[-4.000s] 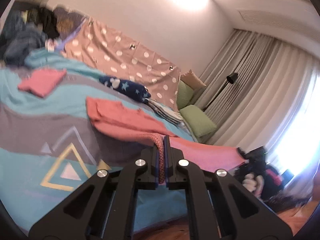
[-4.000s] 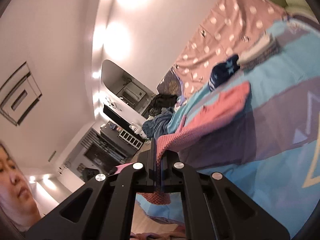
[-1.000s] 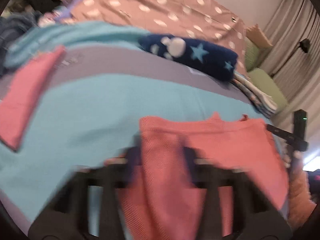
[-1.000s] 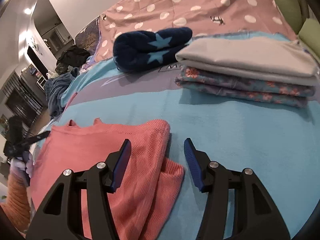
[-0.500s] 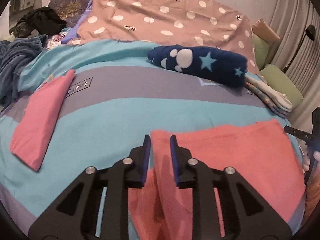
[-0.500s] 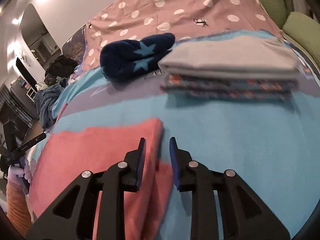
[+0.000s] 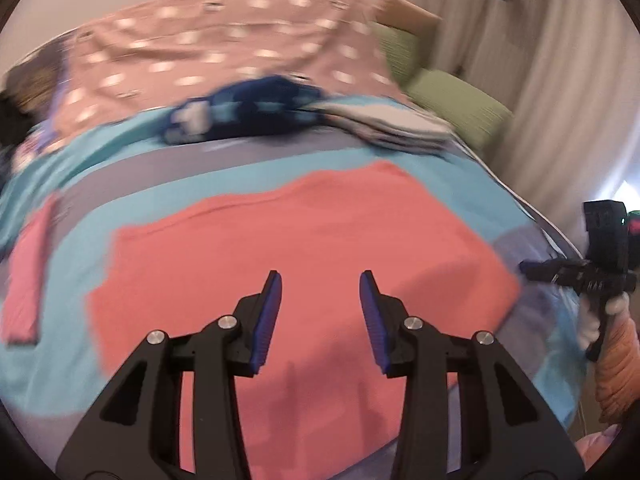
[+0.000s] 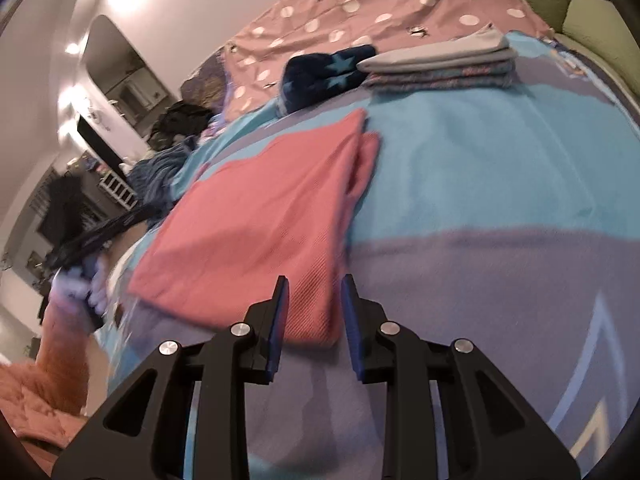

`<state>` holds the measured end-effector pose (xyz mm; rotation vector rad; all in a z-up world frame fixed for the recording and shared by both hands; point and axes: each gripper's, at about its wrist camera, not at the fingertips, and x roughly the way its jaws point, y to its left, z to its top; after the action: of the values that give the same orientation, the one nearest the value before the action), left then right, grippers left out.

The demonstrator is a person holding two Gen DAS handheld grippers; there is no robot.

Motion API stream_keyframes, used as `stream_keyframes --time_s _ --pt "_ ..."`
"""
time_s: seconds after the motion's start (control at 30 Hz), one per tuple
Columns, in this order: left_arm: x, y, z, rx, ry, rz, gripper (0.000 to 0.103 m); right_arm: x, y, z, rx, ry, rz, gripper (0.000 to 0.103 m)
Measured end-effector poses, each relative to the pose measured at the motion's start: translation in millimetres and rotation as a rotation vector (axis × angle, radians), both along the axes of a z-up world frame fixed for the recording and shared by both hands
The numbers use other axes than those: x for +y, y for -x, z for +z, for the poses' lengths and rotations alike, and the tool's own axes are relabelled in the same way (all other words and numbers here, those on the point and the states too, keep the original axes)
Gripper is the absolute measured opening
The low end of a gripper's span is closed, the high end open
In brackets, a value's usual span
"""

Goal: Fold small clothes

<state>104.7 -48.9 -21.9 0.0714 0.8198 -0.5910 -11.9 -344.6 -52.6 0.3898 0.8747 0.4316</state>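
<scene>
Coral knit garment (image 7: 304, 248) now released and lying flat ahead of left gripper (image 7: 320, 280) and right gripper (image 8: 313, 286), both spread apart, 1 fold laid.

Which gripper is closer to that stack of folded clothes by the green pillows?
Probably the right. The right gripper sits at the pink garment's edge on the stack's side; the left gripper hovers over the garment's middle, farther away.
</scene>
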Motion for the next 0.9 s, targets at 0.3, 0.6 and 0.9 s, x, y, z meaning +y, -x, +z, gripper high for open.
stream_keyframes --time_s 0.3,0.6,0.9 --pt "-176.0 -59.3 -18.7 0.132 -0.039 -0.225 0.027 -5.5 -7.5 -19.0 0.012 -0.105 0.041 0.027" --pt "-252.2 -93.9 -69.8 0.195 -0.384 -0.207 0.034 3.3 5.7 -20.2 -0.059 -0.22 0.2 0.016" --pt "-270.7 -99.6 -69.8 0.151 -0.5 -0.166 0.01 -8.5 3.1 -21.2 -0.044 -0.249 0.137 0.024"
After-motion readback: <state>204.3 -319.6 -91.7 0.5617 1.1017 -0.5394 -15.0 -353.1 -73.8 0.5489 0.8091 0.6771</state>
